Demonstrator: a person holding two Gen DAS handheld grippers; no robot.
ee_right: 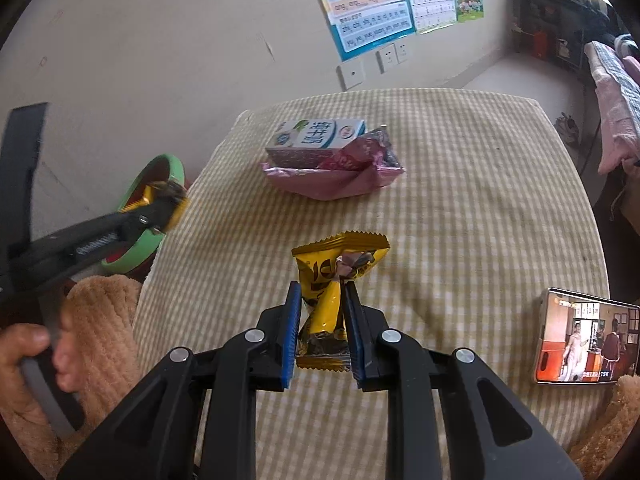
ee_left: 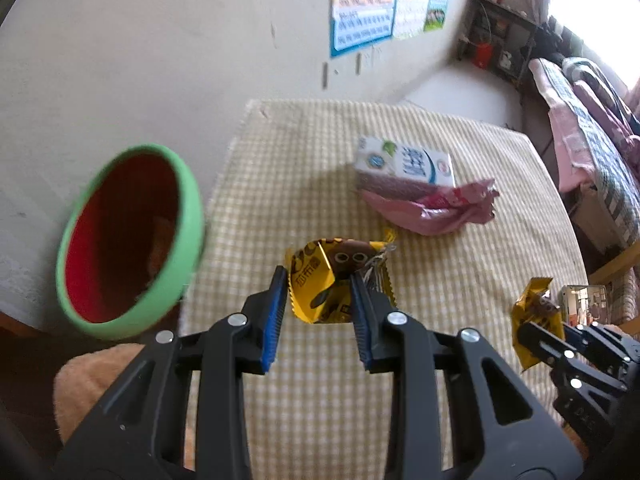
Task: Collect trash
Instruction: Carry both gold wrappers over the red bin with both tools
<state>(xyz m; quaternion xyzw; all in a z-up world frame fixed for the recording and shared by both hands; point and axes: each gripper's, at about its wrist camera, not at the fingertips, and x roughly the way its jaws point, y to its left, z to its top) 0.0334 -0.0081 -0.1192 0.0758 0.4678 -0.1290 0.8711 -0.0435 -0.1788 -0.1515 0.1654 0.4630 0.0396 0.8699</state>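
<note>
Left wrist view: the left gripper (ee_left: 320, 280) was clamped on a yellow wrapper (ee_left: 320, 280), its blue pads (ee_left: 275, 316) pressing the foil from both sides, above the checked tablecloth (ee_left: 440, 260). A bin (ee_left: 132, 240) with a green rim and red inside stood to the left, off the table edge and close to the held wrapper. Farther back on the cloth lay a milk carton (ee_left: 404, 164), resting against and partly upon a pink bag (ee_left: 436, 212). At the right edge the right gripper (ee_left: 536, 340) appeared, closed on a second wrapper (ee_left: 534, 312).

Right wrist view: the right gripper (ee_right: 320, 312) pinched the second wrapper (ee_right: 336, 276) upright between its pads, clear of the cloth (ee_right: 480, 200). The carton (ee_right: 316, 138) and pink bag (ee_right: 340, 172) lay together near the far edge. A phone (ee_right: 584, 338) with a lit screen lay at the right, near the table's edge. At left, the left gripper (ee_right: 168, 204) held its wrapper (ee_right: 160, 194) over the rim of the bin (ee_right: 148, 220); a hand (ee_right: 36, 356) in a fuzzy tan sleeve (ee_right: 104, 320) gripped its handle. Posters (ee_right: 372, 4) hung on the wall behind.
</note>
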